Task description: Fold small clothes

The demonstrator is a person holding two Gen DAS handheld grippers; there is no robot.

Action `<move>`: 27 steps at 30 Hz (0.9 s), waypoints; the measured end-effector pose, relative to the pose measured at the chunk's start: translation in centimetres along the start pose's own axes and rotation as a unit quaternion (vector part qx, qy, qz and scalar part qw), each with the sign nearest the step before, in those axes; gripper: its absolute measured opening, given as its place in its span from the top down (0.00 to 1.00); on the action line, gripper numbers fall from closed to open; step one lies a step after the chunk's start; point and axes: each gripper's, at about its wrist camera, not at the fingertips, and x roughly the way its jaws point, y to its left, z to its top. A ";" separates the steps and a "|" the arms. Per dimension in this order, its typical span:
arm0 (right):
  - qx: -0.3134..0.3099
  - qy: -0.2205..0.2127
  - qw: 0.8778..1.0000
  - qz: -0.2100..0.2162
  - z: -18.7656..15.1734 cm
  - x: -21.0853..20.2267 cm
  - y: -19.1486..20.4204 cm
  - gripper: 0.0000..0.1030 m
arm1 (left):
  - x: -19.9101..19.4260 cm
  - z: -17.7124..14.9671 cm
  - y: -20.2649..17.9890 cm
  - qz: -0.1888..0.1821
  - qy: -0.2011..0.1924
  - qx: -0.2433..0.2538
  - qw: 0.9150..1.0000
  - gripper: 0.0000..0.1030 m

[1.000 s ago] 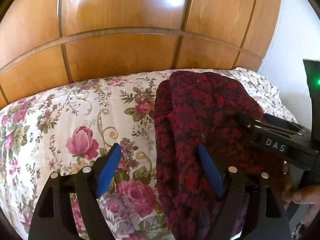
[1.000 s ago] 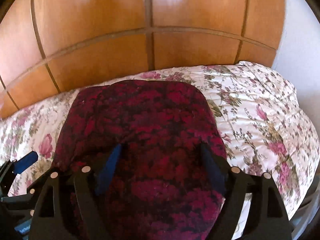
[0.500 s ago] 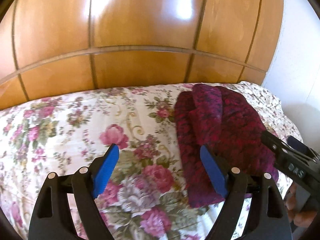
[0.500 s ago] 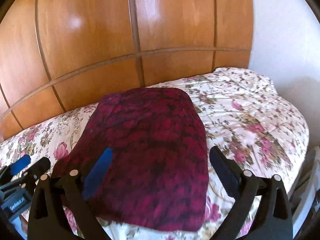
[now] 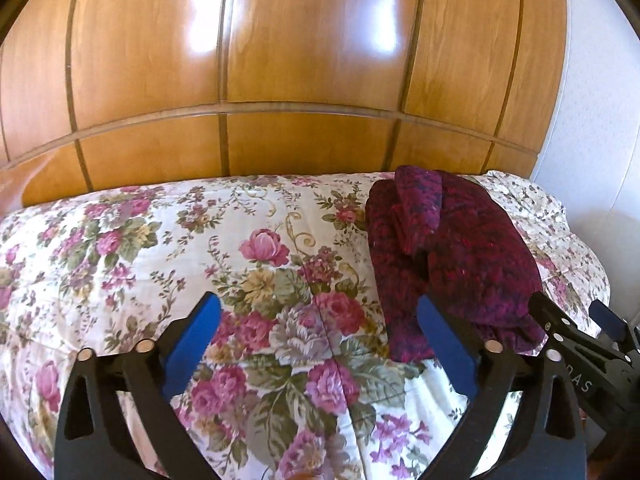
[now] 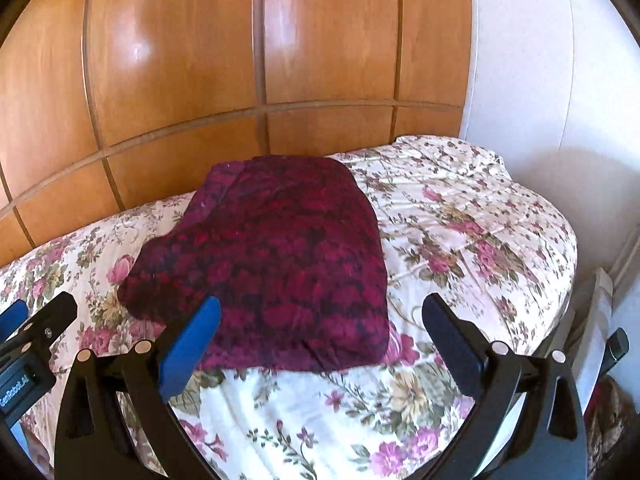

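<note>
lying folded on bedspread, garment just beyond open right tool

1 garment, 1 bedspread, 2 tools.

A floral-quilted bed is backed by glossy wooden panels; a white wall is lit at the right.

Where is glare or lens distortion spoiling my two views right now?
Left wrist view: bright window glare on the wooden panels, whose straight seams bow from the fisheye; the bedspread and red garment are evenly lit. Right wrist view: a softer sheen on the panels, a soft shadow on the white wall, dark corners.
</note>
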 end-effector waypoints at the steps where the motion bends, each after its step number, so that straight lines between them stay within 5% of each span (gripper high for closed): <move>1: 0.000 0.000 1.000 -0.001 -0.2 -0.1 0.0 0.02 | -0.3 -0.2 0.0 -0.001 -0.001 0.000 1.000 0.04; 27: 0.008 -0.009 1.000 0.012 -0.7 -1.4 -0.2 0.02 | -2.3 -0.4 -0.8 0.007 -0.014 0.016 1.000 0.04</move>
